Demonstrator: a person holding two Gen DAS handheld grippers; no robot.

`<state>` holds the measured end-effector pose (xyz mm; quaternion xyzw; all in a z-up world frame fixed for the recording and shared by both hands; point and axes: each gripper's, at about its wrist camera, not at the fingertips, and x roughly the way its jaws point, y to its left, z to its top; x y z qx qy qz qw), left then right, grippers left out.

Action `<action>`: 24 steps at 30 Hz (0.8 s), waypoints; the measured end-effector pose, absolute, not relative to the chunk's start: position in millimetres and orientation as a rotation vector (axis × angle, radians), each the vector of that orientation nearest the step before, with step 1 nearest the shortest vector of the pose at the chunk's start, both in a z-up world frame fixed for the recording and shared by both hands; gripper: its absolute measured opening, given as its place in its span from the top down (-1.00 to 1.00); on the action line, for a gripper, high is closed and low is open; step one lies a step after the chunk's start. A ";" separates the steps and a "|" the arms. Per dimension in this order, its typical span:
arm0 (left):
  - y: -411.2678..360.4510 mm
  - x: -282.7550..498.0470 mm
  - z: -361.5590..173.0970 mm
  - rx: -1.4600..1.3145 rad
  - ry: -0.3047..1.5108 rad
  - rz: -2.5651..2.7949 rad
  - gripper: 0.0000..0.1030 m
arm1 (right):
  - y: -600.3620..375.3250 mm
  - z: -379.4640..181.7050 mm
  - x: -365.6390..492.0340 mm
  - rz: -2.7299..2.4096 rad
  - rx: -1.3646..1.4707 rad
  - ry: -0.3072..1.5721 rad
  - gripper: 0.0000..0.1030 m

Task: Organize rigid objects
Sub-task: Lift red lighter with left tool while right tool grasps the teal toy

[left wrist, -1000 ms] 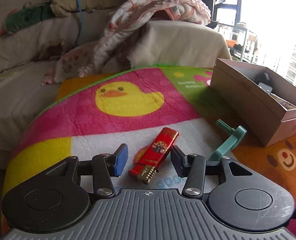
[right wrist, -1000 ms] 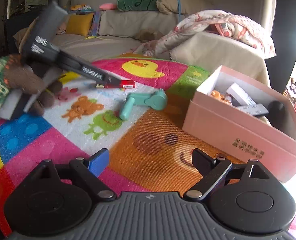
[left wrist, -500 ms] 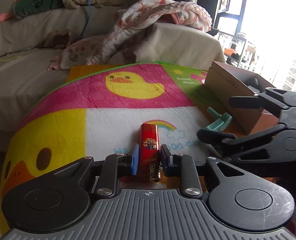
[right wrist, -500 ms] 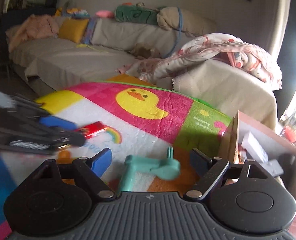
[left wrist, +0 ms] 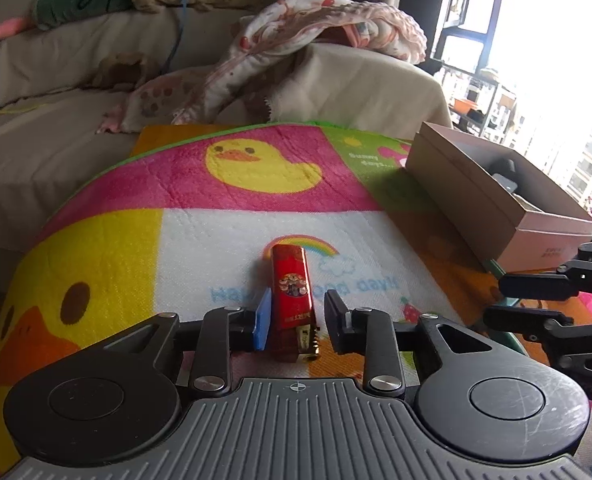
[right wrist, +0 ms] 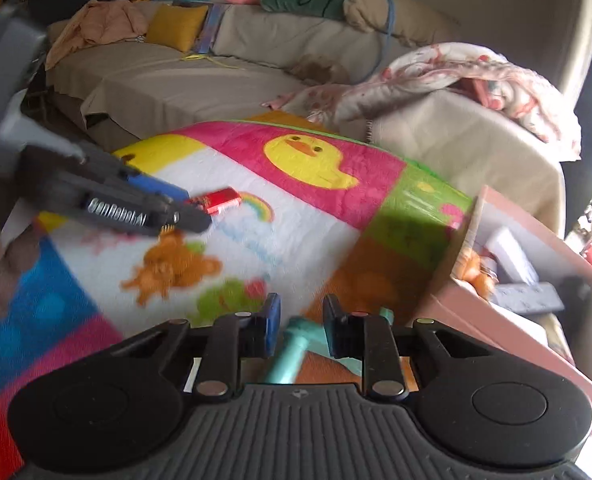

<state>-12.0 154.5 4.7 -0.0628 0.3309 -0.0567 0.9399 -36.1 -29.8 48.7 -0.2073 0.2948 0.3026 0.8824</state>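
A red lighter (left wrist: 292, 296) lies on the colourful play mat, its metal end between the fingers of my left gripper (left wrist: 298, 320). The jaws stand narrowly apart with a gap on the right side, so they are open around it. The lighter also shows in the right wrist view (right wrist: 219, 202), at the tip of the left gripper (right wrist: 191, 216). My right gripper (right wrist: 299, 330) has its fingers close on either side of a teal plastic hook (right wrist: 291, 356), with small gaps. A pink cardboard box (left wrist: 496, 204) stands at the right and holds several items.
The play mat (left wrist: 215, 240) covers a low surface. Behind it is a beige sofa (right wrist: 183, 80) with a floral blanket (left wrist: 316, 28) and cushions. The box also shows in the right wrist view (right wrist: 492, 320), close to the right gripper. Bright windows are at the far right.
My left gripper closed in around the red lighter, then its jaws widened slightly. My right gripper moved to the teal hook and narrowed its jaws around it.
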 end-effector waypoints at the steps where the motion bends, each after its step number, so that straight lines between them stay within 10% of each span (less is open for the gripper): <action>1: 150.8 -13.4 4.8 -0.126 0.679 -0.134 0.44 | -36.7 48.9 -41.3 0.636 -0.435 0.607 0.56; 4: 134.1 -21.5 3.9 -0.104 0.686 -0.195 0.45 | -56.9 48.8 -54.7 0.637 -0.419 0.584 0.34; 6: 122.0 -28.0 3.1 -0.073 0.682 -0.203 0.45 | -67.5 46.1 -61.1 0.613 -0.408 0.569 -0.39; 8: 112.7 -32.7 2.9 -0.055 0.684 -0.202 0.45 | -77.5 43.6 -62.1 0.591 -0.368 0.573 -0.55; 24: 93.0 -36.1 9.9 -0.057 0.757 -0.198 0.44 | -75.7 31.4 -19.4 0.556 -0.185 0.699 -0.37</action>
